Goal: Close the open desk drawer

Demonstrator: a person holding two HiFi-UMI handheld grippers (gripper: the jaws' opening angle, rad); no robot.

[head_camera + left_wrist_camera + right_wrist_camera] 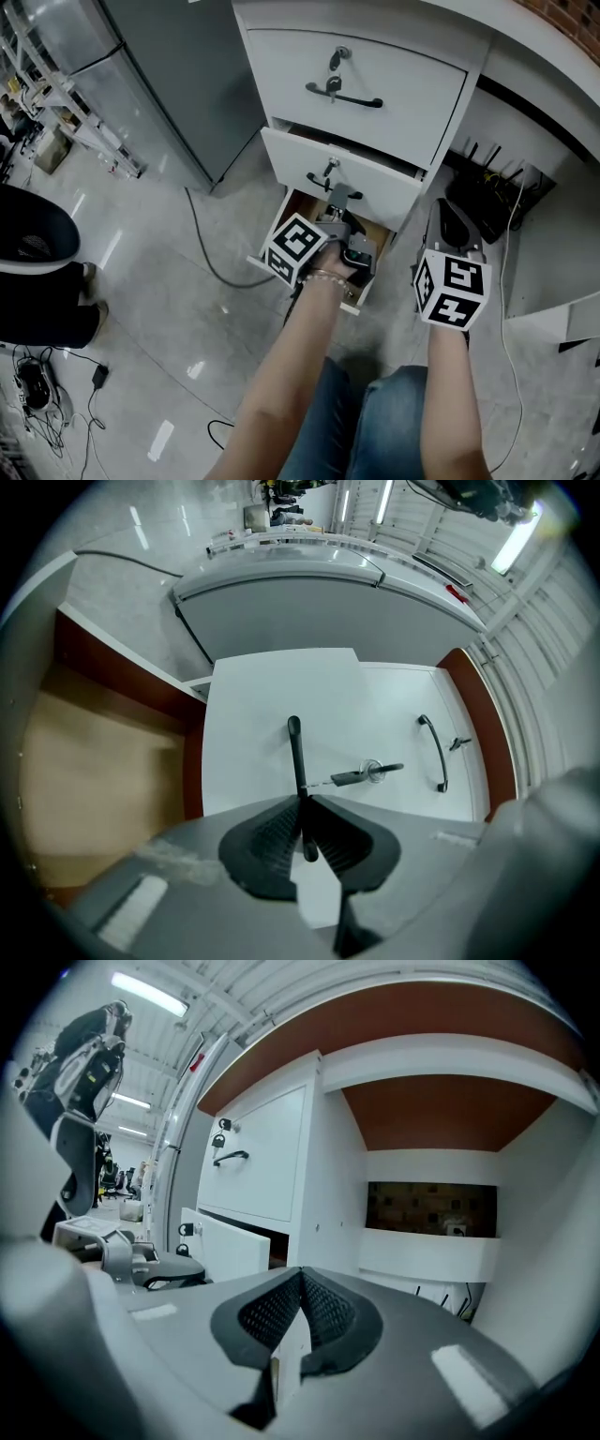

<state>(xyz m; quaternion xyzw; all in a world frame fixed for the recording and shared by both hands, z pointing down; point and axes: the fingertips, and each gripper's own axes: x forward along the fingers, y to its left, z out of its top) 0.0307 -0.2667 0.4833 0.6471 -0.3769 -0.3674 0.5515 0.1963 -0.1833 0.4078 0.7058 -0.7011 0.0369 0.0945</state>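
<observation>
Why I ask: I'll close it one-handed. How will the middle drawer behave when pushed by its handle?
The middle drawer looks rigid and sits slightly out, so it should probably slide in straight. The left gripper is shut on its smooth handle, so the pads might slip along it. The key may rattle.

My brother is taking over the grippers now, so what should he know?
Left gripper: shut on the black handle of the middle drawer.
Right gripper: shut, empty, to the right of the drawers.
Middle drawer: slightly open. Bottom drawer: pulled well out, wooden inside showing. Top drawer: closed.
Done: handle gripped.
Left: push the middle drawer in, then probably the bottom one.
</observation>
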